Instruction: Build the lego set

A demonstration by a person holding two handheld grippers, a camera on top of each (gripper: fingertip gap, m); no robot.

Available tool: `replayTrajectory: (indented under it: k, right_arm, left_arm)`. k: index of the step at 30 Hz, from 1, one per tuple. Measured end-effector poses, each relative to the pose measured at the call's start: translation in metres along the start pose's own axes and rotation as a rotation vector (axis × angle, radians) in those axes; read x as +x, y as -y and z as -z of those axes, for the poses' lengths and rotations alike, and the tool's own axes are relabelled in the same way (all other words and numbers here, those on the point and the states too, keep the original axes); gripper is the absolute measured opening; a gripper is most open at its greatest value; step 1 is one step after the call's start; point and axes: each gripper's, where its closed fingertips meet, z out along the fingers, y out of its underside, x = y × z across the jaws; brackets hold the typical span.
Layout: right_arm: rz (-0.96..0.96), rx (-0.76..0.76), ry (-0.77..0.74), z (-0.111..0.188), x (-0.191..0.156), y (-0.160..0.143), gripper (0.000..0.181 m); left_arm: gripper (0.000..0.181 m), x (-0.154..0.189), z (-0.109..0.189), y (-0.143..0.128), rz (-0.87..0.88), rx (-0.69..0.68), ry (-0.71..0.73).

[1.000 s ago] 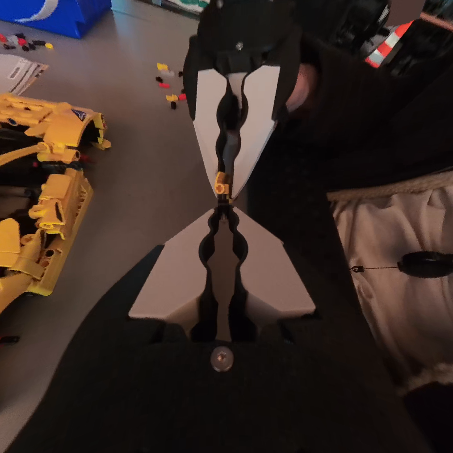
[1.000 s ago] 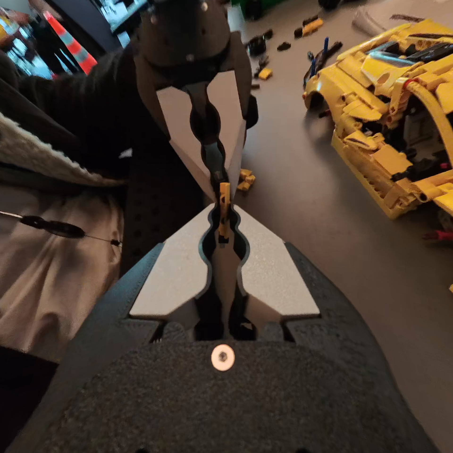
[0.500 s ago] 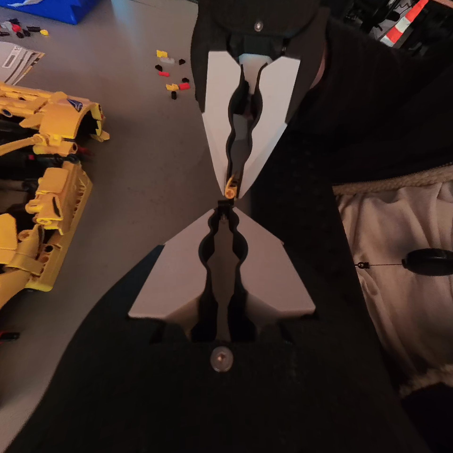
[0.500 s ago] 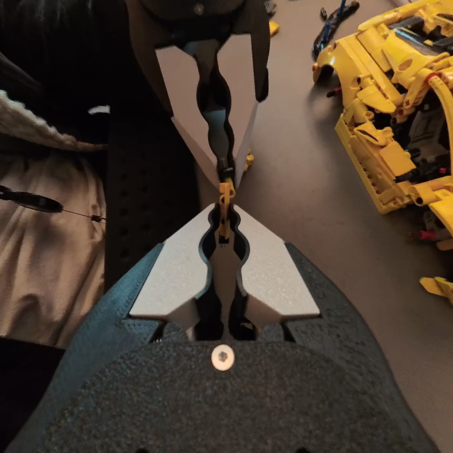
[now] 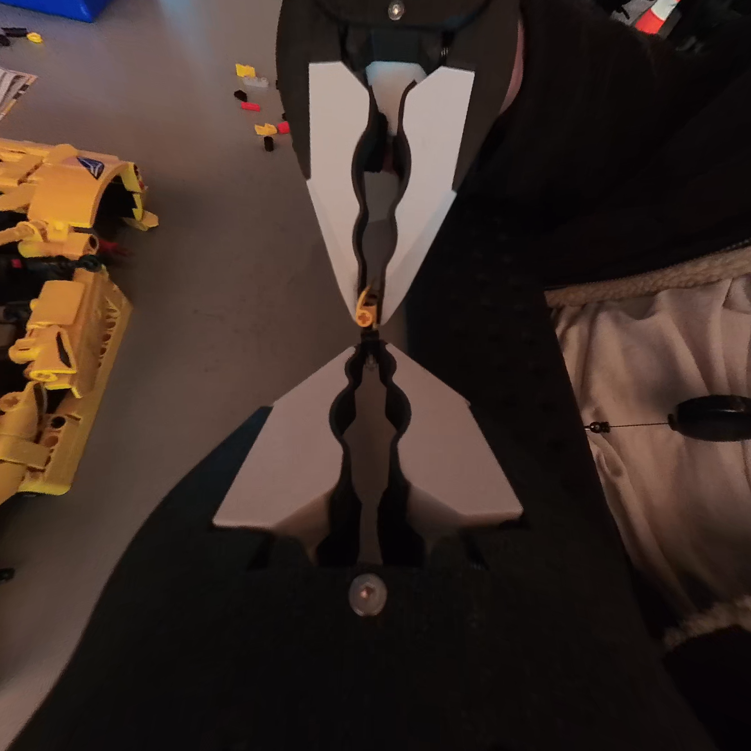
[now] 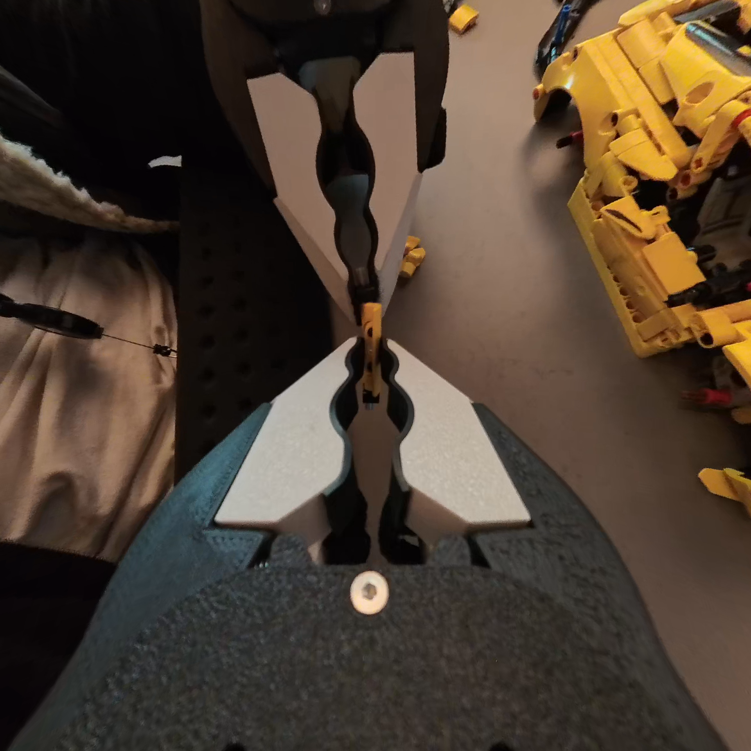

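Note:
My right gripper (image 6: 372, 345) is shut on a small yellow lego connector (image 6: 372, 353), which stands on edge between its tips. My left gripper (image 5: 370, 350) is shut on a small black pin (image 5: 370, 340). The two grippers face each other tip to tip above the table edge. The pin's end meets the connector's cross-hole end (image 5: 365, 313). In the right wrist view the left gripper (image 6: 365, 309) comes down from the top with the pin (image 6: 363, 289). The part-built yellow lego car (image 5: 61, 325) lies on the grey table (image 5: 211, 252), and it also shows in the right wrist view (image 6: 650, 203).
Loose small yellow, red and black pieces (image 5: 260, 109) lie on the table behind the grippers. A yellow piece (image 6: 412, 256) sits near the left gripper's tip. A blue box (image 5: 48, 6) and a booklet (image 5: 12, 89) are at the far left. A person's light garment (image 5: 650, 406) is close by. Only a small space, under 4 cm, lies between the two pairs of fingers.
The two grippers have drawn closer, and each looms larger in the other's view. The black pin has closed on the yellow connector's end. Both stay shut.

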Motion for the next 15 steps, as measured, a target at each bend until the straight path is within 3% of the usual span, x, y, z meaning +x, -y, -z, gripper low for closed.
replayTrajectory:
  k: [15]
  right_arm:
    - [0.055, -0.137, -0.047, 0.0011, 0.0006, 0.0005, 0.008]
  left_arm:
    - [0.006, -0.0003, 0.001, 0.0018, -0.004, 0.009, 0.007]
